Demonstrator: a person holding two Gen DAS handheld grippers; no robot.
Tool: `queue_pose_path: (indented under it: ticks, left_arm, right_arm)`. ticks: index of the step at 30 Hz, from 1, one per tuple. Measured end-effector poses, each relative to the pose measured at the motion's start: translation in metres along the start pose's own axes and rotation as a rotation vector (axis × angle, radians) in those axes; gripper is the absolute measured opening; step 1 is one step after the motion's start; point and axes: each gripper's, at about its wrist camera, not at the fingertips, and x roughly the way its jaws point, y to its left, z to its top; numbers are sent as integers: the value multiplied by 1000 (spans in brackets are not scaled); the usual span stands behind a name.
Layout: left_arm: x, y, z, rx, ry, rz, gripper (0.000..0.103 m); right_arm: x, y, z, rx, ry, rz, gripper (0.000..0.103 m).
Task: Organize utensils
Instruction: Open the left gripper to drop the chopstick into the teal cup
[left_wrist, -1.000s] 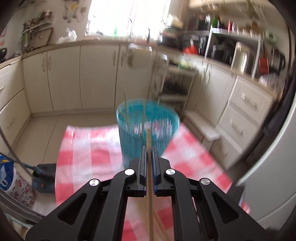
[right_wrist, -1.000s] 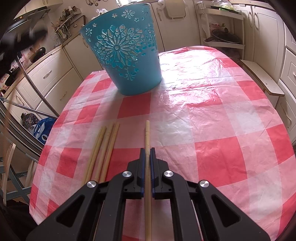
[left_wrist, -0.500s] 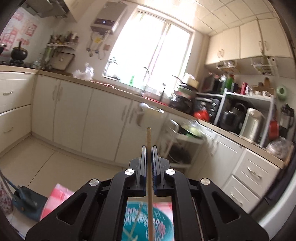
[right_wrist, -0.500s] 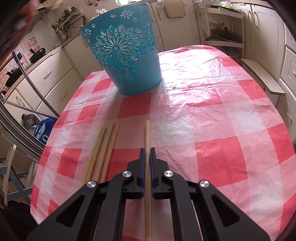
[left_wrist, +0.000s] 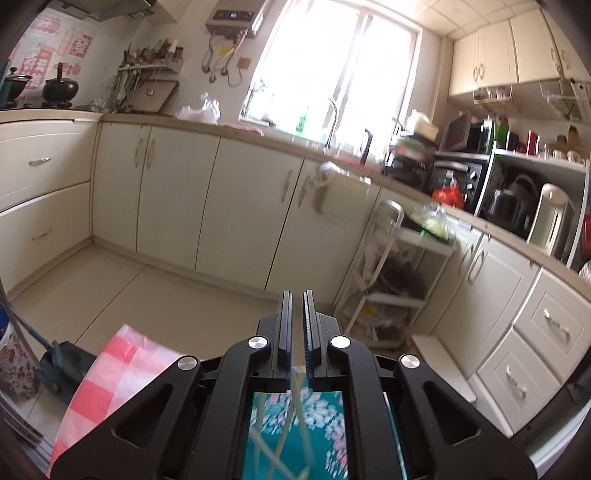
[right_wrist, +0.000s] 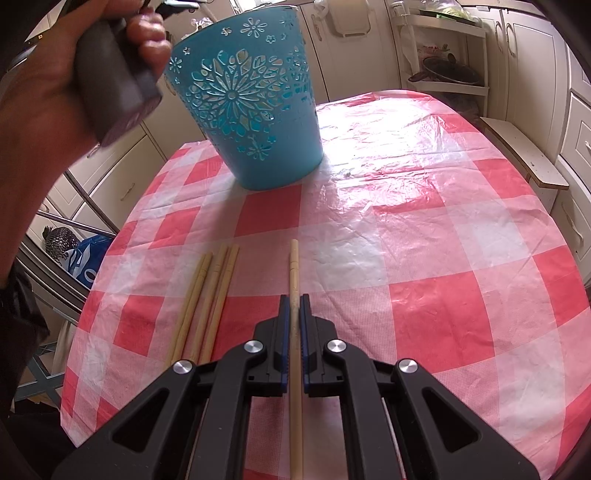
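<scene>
Bucket (left_wrist: 295, 435) interior blurred behind gripper frame.

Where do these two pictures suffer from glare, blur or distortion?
Left wrist view: the window is blown out to white, the teal basket under the tool is smeared by blur, cabinet lines bend. Right wrist view: sharp, but the plastic tablecloth shines with glare, and the hand is soft.

A red-checked tablecloth (right_wrist: 424, 229) sits among cream kitchen cabinets (left_wrist: 236, 199).
</scene>
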Motion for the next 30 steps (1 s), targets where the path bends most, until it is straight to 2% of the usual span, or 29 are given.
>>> queue_pose_path:
  ticks: [2, 4, 5, 6, 8, 11, 15, 19, 24, 30]
  left_arm:
    - [-6, 5, -6, 7, 25, -2, 8]
    - [-18, 14, -11, 14, 57, -3, 19]
    - [-26, 19, -14, 17, 70, 8, 34]
    - [-34, 23, -16, 18, 76, 22, 53]
    - [-58, 35, -22, 18, 87, 58, 69]
    - [-90, 55, -30, -3, 113, 87, 82]
    - [-127, 84, -51, -68, 175, 124, 88]
    - [-130, 107, -73, -121, 261, 172, 89]
    - [-122, 102, -78, -31, 317, 178, 89]
    - [-115, 89, -79, 29, 378, 162, 91]
  right_arm:
    - [0, 0, 0, 2, 1, 2, 6]
    - [0, -1, 0, 5, 1, 5, 6]
    - [0, -1, 0, 7, 2, 8, 6]
    - [0, -2, 1, 11, 2, 12, 6]
    - [0, -4, 1, 20, 4, 24, 6]
    - [-1, -8, 2, 35, 8, 42, 6]
    - [-1, -7, 2, 22, 12, 59, 11]
    - [0, 0, 2, -15, 18, 30, 14]
    - [-1, 5, 3, -40, 49, 0, 15]
    - [3, 15, 7, -107, 91, -61, 14]
